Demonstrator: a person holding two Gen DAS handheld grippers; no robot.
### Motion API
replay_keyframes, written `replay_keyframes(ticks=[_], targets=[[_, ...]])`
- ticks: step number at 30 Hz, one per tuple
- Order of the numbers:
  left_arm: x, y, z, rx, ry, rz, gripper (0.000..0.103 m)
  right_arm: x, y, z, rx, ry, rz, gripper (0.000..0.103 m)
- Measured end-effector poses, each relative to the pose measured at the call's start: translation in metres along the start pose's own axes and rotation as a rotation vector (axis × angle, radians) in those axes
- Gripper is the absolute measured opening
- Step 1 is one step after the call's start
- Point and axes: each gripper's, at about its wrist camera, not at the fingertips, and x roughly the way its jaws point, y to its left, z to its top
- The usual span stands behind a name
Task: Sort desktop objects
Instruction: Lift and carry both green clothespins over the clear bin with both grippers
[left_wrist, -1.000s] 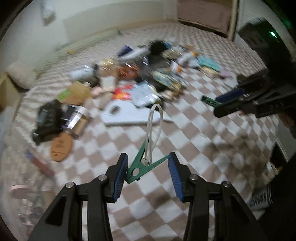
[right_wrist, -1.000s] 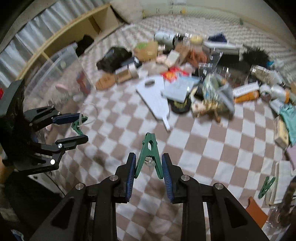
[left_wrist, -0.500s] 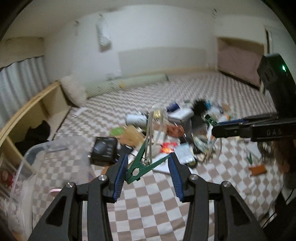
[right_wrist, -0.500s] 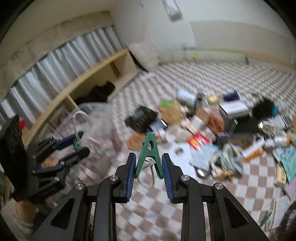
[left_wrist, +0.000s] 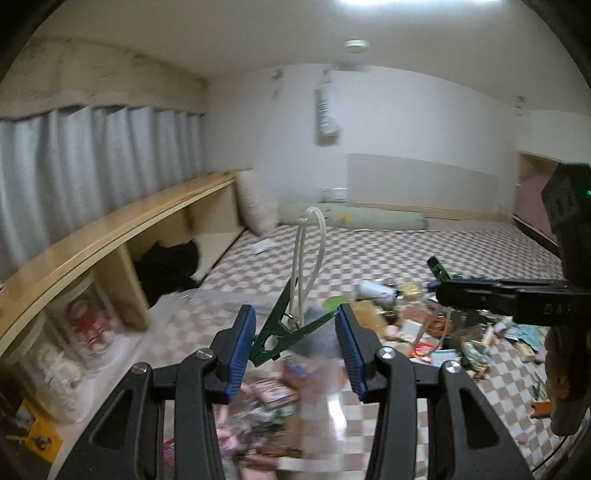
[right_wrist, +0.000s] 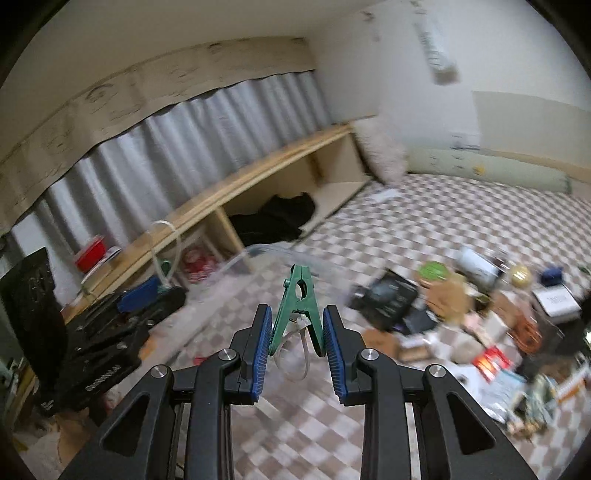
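**Green plastic clothes pegs, one pinched in each gripper**

Green plastic is seen in both wrist views: a spring clothes peg with a pale cord loop (left_wrist: 308, 258) is held in the left gripper (left_wrist: 293, 334), and a second peg of the same kind (right_wrist: 298, 308) is held in the right gripper (right_wrist: 297, 338). The left jaws are set fairly wide, each blue pad bearing on one splayed handle leg of the left peg (left_wrist: 286, 328), which lies tilted between them. The right jaws are closer together and pinch the handle legs of the upright peg, whose nose points away and whose cord hangs below.

Both pegs are carried in the air above the checked floor covering (right_wrist: 424, 229), near a clear plastic storage bin (left_wrist: 207, 306) that stands by the low wooden shelf (left_wrist: 110, 236); the mixed clutter (right_wrist: 480, 317) lies further right.

Such pegs are judged light, stiff and smooth, with a spring that pushes back. A hold across the handle legs is apt to open the nose and may let the peg twist or shoot out; the flat sides near the spring would be the steadier place. The cord is limp and liable to snag.
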Motion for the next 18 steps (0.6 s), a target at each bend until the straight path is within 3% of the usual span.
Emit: replay_keyframes(ticks=[9, 18], targets=[[0.039, 0.076, -0.037, -0.054, 0.156, 0.149, 0.044, 0.106, 0.049, 0.012, -0.055, 0.109, 0.082, 0.029], [0.092, 0.109, -0.061, -0.189, 0.369, 0.094, 0.044, 0.193, 0.029, -0.012, -0.01, 0.278, 0.007, 0.029]])
